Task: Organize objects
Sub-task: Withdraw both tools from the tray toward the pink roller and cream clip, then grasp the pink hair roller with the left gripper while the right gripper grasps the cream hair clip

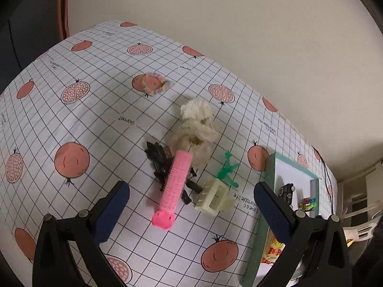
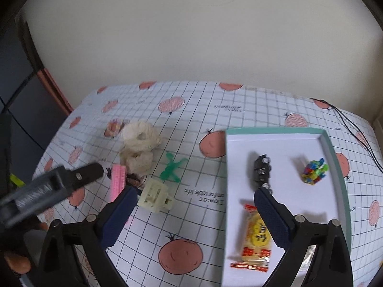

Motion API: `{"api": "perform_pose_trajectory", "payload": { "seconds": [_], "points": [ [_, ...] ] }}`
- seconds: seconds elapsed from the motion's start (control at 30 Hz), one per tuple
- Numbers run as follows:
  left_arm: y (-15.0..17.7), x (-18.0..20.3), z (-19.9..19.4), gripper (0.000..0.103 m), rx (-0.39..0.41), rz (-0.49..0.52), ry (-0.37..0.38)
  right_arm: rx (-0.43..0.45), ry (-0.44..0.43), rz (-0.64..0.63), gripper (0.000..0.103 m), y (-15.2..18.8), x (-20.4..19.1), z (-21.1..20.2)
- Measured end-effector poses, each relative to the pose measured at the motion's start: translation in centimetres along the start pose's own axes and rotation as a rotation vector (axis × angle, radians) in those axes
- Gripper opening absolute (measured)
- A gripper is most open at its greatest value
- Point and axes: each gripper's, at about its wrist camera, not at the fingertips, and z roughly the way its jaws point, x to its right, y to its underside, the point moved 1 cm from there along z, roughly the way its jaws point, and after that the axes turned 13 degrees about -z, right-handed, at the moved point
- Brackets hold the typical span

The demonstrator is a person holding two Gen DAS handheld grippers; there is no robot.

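Observation:
My left gripper is open above a pile on the tablecloth: a pink hair roller, a cream hair claw, black clips, fluffy cream scrunchies and a green plastic figure. A pastel scrunchie lies farther back. My right gripper is open too, straddling the left rim of a teal-edged white tray. In the tray lie a black toy car, a colourful small toy and a yellow snack packet. The cream hair claw sits beside my right gripper's left finger.
The table wears a white grid cloth printed with pomegranates, set against a plain wall. A black cable runs over its far right corner. The other gripper's body, blurred, reaches in from the left in the right wrist view.

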Motion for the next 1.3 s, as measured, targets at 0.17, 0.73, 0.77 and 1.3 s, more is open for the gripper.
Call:
{"api": "perform_pose_trajectory", "payload": {
  "seconds": [0.17,0.73,0.77,1.3],
  "points": [
    [-1.3,-0.1,0.5,0.103,0.024,0.016,-0.04,-0.08,-0.027,0.032,0.099,-0.3,-0.3,2.9],
    [-1.5,-2.6,7.5,0.079,-0.104,0.013,-0.145,-0.204,-0.116,-0.005,0.088,0.0,-3.2,9.6],
    [-1.3,-2.6,7.7,0.078,-0.112,0.018,-0.146,-0.212,-0.113,-0.007,0.086,0.1,-3.2,9.9],
    [-0.5,-2.0,8.8,0.044,-0.139,0.048,-0.145,-0.22,-0.153,-0.002,0.056,0.7,-4.2,11.3]
  ]
}}
